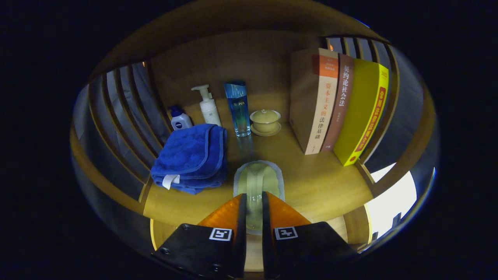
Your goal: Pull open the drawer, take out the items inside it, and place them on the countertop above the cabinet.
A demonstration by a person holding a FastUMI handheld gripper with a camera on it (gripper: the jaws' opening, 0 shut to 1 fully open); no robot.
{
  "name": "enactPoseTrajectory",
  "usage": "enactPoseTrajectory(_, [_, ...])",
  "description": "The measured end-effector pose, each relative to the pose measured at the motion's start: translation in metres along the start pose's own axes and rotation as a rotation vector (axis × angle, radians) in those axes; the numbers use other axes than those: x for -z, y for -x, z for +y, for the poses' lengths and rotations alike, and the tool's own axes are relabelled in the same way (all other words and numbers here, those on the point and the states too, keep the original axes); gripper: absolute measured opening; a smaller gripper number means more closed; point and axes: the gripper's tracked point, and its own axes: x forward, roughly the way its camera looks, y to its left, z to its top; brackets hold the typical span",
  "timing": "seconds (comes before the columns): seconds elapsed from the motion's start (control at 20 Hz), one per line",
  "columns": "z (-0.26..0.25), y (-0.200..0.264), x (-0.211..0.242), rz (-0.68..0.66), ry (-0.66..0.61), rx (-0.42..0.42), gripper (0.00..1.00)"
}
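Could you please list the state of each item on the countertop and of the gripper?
gripper: shut on the clear glass
clear glass: held between the fingers, over the countertop
blue towel: folded, lying flat
pump bottle: upright
blue bottle: upright
lidded cup: lid on
books: standing

Gripper (254,206) clamped on clear cup (256,182), above countertop (311,182), blue towel (190,157), bottles (238,109), lidded bowl (265,120), books (338,105) beyond

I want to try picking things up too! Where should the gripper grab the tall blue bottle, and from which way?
Grab the tall blue bottle around its straight middle, coming from the front. It stands upright, narrow enough for the fingers, with gaps beside it. For now the gripper is shut on a clear glass.
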Motion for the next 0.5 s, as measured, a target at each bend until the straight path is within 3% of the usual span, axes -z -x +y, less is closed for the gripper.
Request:
enactPoseTrajectory(0.4, [0.004, -0.018, -0.007, -0.013, -0.002, -0.008, 0.31])
enactPoseTrajectory(0.5, [0.0, -0.01, -0.015, -0.048, 0.013, 0.008, 0.5])
